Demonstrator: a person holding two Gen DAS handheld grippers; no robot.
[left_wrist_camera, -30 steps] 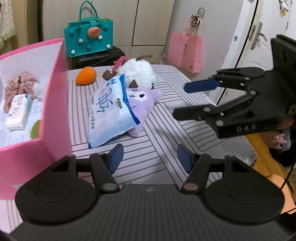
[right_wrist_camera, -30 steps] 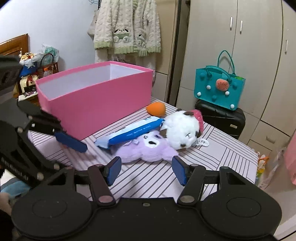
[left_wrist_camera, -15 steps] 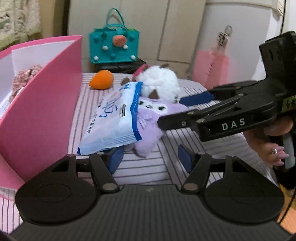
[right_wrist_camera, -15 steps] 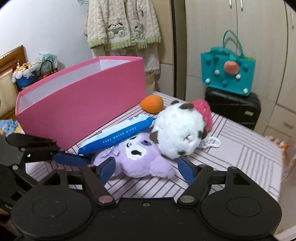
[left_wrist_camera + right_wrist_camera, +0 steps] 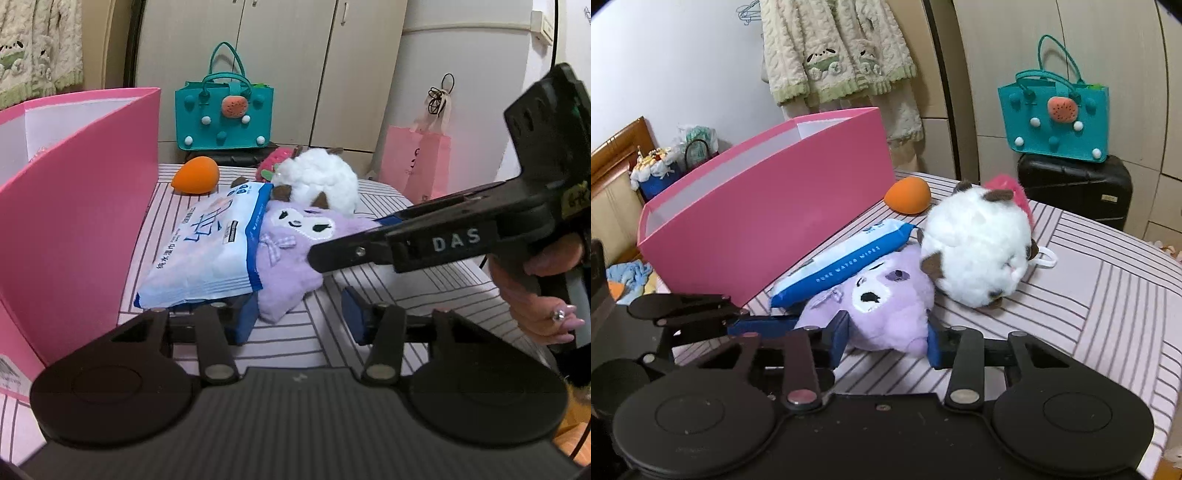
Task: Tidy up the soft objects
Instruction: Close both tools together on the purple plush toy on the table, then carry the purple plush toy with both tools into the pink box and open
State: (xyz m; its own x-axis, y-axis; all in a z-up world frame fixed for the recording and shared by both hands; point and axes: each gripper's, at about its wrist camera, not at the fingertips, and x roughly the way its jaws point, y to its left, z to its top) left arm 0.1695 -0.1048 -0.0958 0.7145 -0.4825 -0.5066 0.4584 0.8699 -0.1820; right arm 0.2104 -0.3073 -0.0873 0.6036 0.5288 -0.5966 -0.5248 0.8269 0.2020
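A purple plush (image 5: 291, 240) (image 5: 886, 306) lies on the striped tabletop (image 5: 1108, 295). A blue-and-white wipes pack (image 5: 210, 251) leans on its left side. A white round plush (image 5: 975, 243) touches its head, and an orange egg-shaped sponge (image 5: 195, 175) lies further back. My right gripper (image 5: 886, 338) is closing, and its blue pads press both sides of the purple plush's body. My left gripper (image 5: 299, 317) is also closing. The plush's lower end sits by its left finger, and its right pad stands free. A tall pink box (image 5: 74, 221) stands to the left.
Behind the table a teal bag (image 5: 223, 114) sits on a black suitcase (image 5: 1075, 184). A pink paper bag (image 5: 415, 162) stands by the wall. A person's hand (image 5: 535, 306) holds the right gripper's grip. A red plush (image 5: 275, 162) peeks from behind the white one.
Both grippers came in low toward the purple plush. The right jaws narrowed onto its body. The left jaws narrowed, and the left finger now sits under the wipes pack's near edge.
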